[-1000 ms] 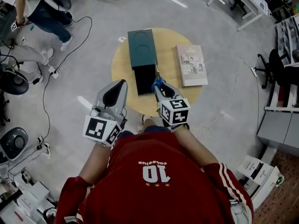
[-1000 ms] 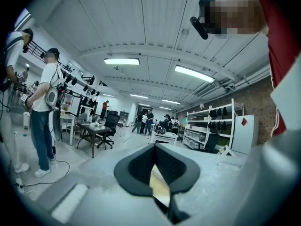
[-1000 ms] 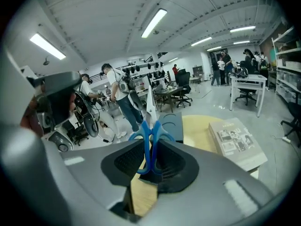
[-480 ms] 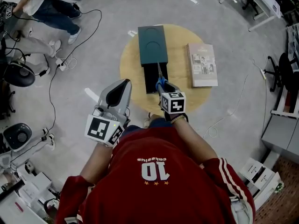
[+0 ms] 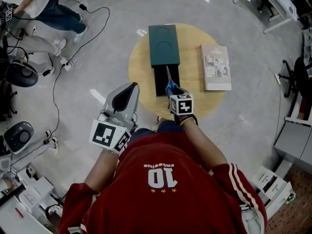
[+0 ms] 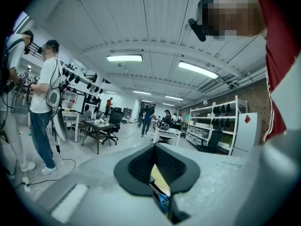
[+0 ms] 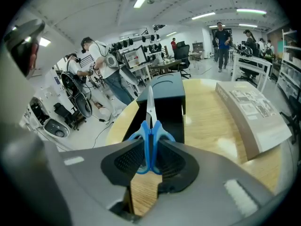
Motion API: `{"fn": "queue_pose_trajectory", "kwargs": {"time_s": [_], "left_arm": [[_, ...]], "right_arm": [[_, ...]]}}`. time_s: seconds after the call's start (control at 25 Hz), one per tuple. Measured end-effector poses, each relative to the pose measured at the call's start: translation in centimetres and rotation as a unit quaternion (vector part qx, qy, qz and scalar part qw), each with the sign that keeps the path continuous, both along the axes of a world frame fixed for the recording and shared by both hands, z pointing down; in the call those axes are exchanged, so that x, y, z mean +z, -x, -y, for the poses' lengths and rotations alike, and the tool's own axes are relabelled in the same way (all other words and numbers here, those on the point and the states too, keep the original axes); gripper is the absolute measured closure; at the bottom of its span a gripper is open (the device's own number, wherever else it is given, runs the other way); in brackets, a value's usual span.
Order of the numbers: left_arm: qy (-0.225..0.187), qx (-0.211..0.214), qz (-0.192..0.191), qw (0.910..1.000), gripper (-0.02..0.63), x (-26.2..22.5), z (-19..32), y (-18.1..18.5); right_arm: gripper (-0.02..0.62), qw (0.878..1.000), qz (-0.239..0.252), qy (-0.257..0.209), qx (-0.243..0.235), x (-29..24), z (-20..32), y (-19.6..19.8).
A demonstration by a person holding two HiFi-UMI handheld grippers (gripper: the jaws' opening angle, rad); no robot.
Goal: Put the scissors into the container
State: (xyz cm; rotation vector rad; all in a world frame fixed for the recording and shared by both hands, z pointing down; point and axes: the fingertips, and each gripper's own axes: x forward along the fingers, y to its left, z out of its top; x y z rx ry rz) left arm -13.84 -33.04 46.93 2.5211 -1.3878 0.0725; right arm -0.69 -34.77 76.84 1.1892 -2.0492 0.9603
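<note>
The scissors [image 5: 169,83] have blue handles and closed steel blades. My right gripper [image 5: 172,90] is shut on their handles, with the blades pointing away from me over the open black tray [image 5: 160,80] of the container. The container's dark green lid [image 5: 164,45] is slid back and covers the far part. In the right gripper view the scissors [image 7: 150,140] stand between the pads of the gripper [image 7: 150,149], with the black tray [image 7: 165,116] just beyond. My left gripper [image 5: 129,87] hangs off the table's left edge, jaws together and holding nothing; its tips [image 6: 154,147] meet in the left gripper view.
The round wooden table [image 5: 191,57] also carries a book [image 5: 216,67] to the right of the container. A person [image 5: 44,9] stands at the far left among cables [image 5: 73,57] on the floor. Desks and chairs [image 5: 292,77] line the right side.
My right gripper has come down toward the table with the scissors, their blades now over the black tray. The left gripper has stayed where it was.
</note>
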Motion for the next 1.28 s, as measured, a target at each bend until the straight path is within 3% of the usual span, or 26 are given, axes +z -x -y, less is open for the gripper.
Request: {"fn": "queue_pose_trajectory", "kwargs": {"time_s": [0.6,1.12,1.28], "left_arm": [[-0.015,-0.007,-0.011,0.9998,0.604,-1.2,-0.6,0.5],[-0.053,0.031,-0.044,0.9971,0.604,-4.9,-2.0,-2.2],[-0.066,0.032,-0.046,0.9962,0.604,-6.2,-3.3,-2.2]], "right_arm": [[0.466,0.999,-0.003,-0.041,-0.001,-2.9,1.0,-0.7],[0.466,0.992,0.041,-0.118,-0.008,-12.4,-1.0,-1.9],[0.466,0.986,0.055,-0.160,0.004,-16.6,-2.2,-2.7]]}}
